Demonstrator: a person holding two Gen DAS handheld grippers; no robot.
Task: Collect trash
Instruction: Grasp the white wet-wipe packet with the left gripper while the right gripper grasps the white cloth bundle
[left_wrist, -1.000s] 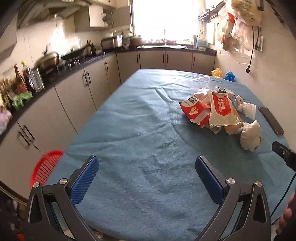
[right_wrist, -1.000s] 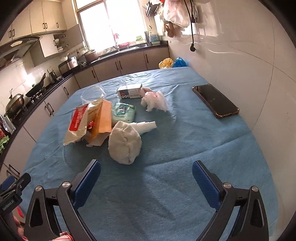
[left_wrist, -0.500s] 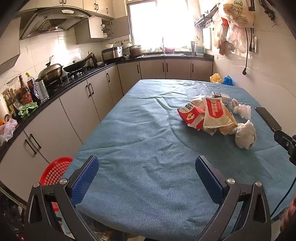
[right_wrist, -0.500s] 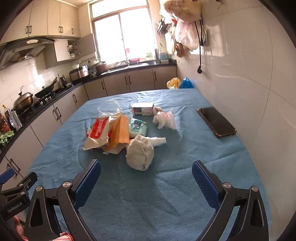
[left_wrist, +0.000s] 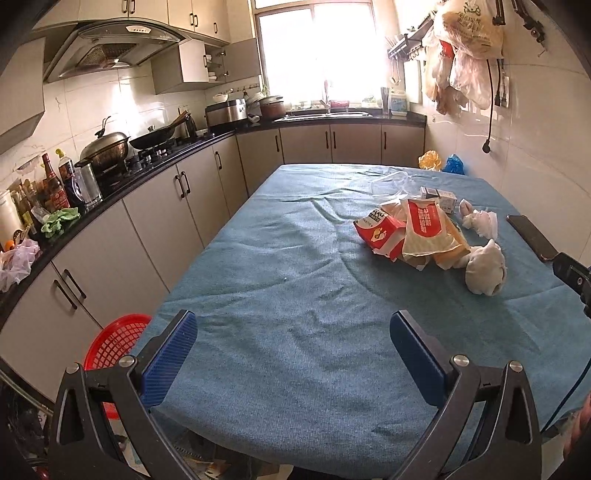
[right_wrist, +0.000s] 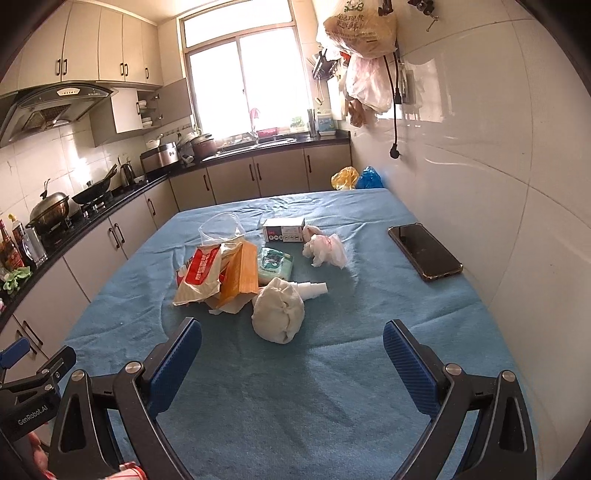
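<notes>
A kitchen with beige cabinets and a bright window surrounds a table covered in a blue ribbed cloth, pushed against a white tiled wall. The trash lies in a loose cluster near the middle of the cloth. The left gripper hovers over the near edge with its blue-padded jaws spread wide and nothing between them; the cluster sits well ahead and off to its right. The right gripper is likewise spread wide and empty, with the cluster straight ahead, nearest being a crumpled off-white paper ball just beyond its fingertips.

Beside the ball lie a small white spray bottle on its side, a flattened orange cardboard box, and a red-and-cream paper wrapper creased and sagging. A mint-green tissue pack rests behind them, a clear plastic bag stands puffed up, and a small white printed carton lies farther back next to a wad of white tissue with pink marks. A black smartphone lies apart near the wall. A red mesh plastic basket sits on the floor by the table's left corner.
</notes>
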